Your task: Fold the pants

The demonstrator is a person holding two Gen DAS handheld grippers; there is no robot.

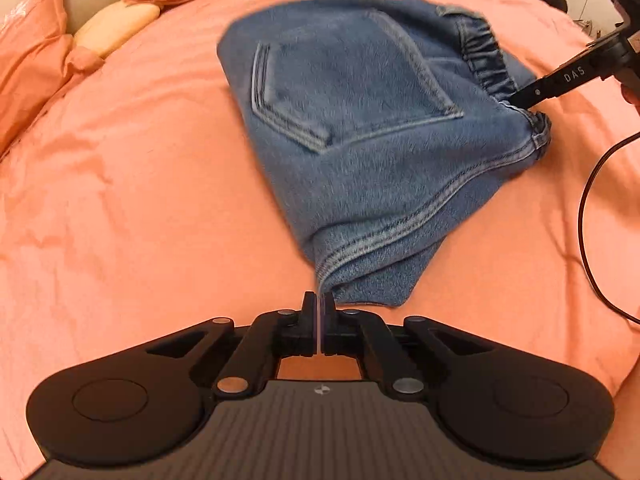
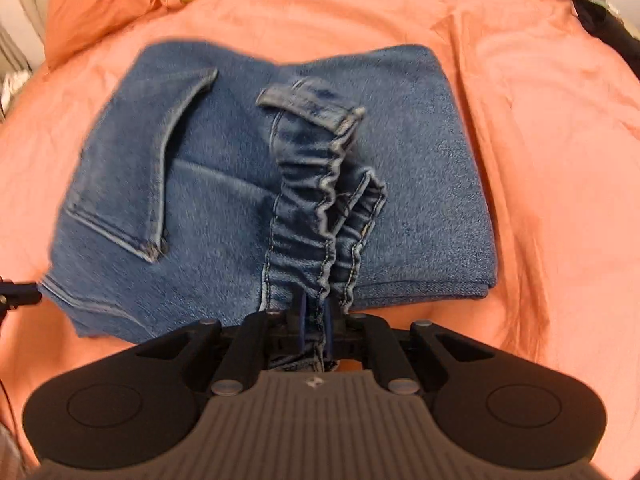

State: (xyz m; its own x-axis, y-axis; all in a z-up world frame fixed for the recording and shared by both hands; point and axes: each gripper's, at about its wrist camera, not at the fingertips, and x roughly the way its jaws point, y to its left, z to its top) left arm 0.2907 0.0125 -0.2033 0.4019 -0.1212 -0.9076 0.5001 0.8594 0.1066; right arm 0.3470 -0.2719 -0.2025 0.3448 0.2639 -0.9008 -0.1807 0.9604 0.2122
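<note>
Blue denim pants [image 1: 360, 120] lie folded in a bundle on the orange bed sheet [image 1: 120, 200], back pocket facing up. My left gripper [image 1: 319, 300] is shut on the near corner of the pants by the side seam. My right gripper [image 2: 315, 312] is shut on the elastic waistband [image 2: 316, 200], which bunches up between its fingers. In the left wrist view the right gripper's fingers [image 1: 536, 94] reach in from the right onto the waistband [image 1: 484, 64]. In the right wrist view the pants [image 2: 420, 160] show folded layers at the right edge.
Orange pillows [image 1: 32, 52] and a pale yellow cushion [image 1: 116, 28] lie at the bed's far left. A black cable [image 1: 592, 220] trails over the sheet at the right. Dark items [image 2: 600, 20] sit at the far right corner.
</note>
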